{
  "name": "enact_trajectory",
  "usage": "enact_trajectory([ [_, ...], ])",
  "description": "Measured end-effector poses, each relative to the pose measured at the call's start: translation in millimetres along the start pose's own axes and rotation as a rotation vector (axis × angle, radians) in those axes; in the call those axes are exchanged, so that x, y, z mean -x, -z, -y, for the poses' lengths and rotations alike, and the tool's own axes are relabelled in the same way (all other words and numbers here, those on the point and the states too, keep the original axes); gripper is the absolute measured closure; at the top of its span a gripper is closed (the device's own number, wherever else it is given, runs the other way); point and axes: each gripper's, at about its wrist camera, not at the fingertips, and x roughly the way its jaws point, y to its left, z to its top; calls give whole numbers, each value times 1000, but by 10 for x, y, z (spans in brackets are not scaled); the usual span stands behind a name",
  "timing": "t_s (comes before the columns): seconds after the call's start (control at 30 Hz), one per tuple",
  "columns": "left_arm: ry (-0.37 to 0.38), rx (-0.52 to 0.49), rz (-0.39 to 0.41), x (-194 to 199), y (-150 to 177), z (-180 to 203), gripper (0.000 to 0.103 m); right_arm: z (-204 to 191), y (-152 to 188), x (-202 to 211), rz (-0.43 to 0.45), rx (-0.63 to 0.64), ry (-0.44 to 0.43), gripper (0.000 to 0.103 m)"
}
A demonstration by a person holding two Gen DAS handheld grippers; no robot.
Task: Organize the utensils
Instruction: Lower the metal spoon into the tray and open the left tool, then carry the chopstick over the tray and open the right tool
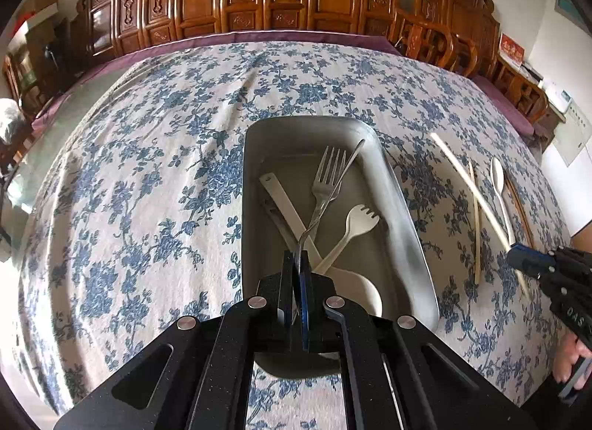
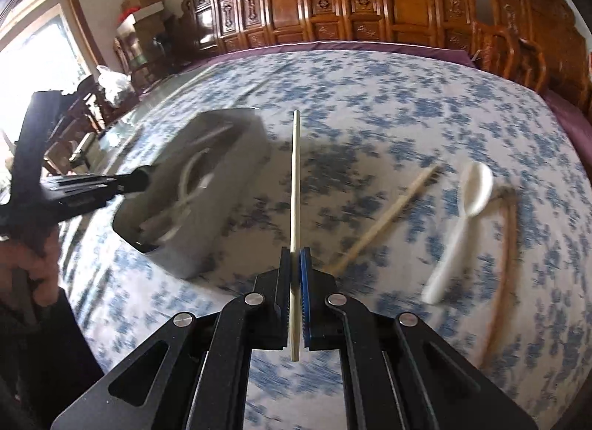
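The right hand-held gripper [image 2: 296,256] is pinching one pale chopstick [image 2: 295,178] between pressed-together jaws, the stick's long axis running straight ahead toward 12 o'clock in the right wrist view. The metal tray [image 2: 236,156] lies at about 10 o'clock from that gripper, near but not touching the stick's tip, so the coming move looks like a swing leftward with the stick turned to lie along the tray's length.

The left hand-held gripper [image 1: 299,256] hangs over the tray's near end [image 1: 403,215], its jaws closed on the end of a thin metal utensil [image 1: 344,171] whose other end leans on the far rim at 1 o'clock (whether it is a spoon or something else I cannot tell). The left gripper is nearer the tray; the right is nearer the loose pieces.

In the tray I count one metal fork [image 1: 327,175], one white spork [image 1: 357,224], one white spoon [image 1: 355,282] and one flat white-handled piece [image 1: 281,200]. On the floral counter [image 1: 148,171] remain one more chopstick [image 2: 388,219], one white spoon [image 2: 462,215] and one thin brown curved stick [image 2: 507,245], all at 1 to 3 o'clock from the right gripper.
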Motion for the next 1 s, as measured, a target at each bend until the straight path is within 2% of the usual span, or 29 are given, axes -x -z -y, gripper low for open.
enact_trajectory([
  [0.2, 40, 9, 9, -37, -62, -65, 101, -298, -157, -116, 3, 19, -56, 97],
  [0.33, 66, 1, 28, 39, -70, -71, 101, -447, -224, -173, 1, 39, -62, 97],
  [0.43, 52, -14, 55, 135, -67, -77, 100, -520, -280, -229, -2, 40, -65, 97],
  [0.63, 22, -12, 107, 313, -73, -221, 88, -742, -366, -289, -8, 43, -92, 97],
  [0.73, 10, -3, 116, 353, -59, -352, 79, -875, -400, -342, -13, 55, -99, 97],
  [0.83, 11, 25, 112, 367, -44, -513, 75, -1016, -427, -433, -26, 72, -95, 97],
  [0.9, 8, 41, 125, 406, -41, -604, 66, -1071, -435, -485, -37, 80, -86, 97],
  [0.93, 0, 41, 132, 423, -44, -623, 58, -1111, -439, -530, -48, 85, -77, 97],
  [1.0, -24, 39, 152, 473, -47, -670, 53, -1165, -443, -586, -60, 92, -64, 97],
])
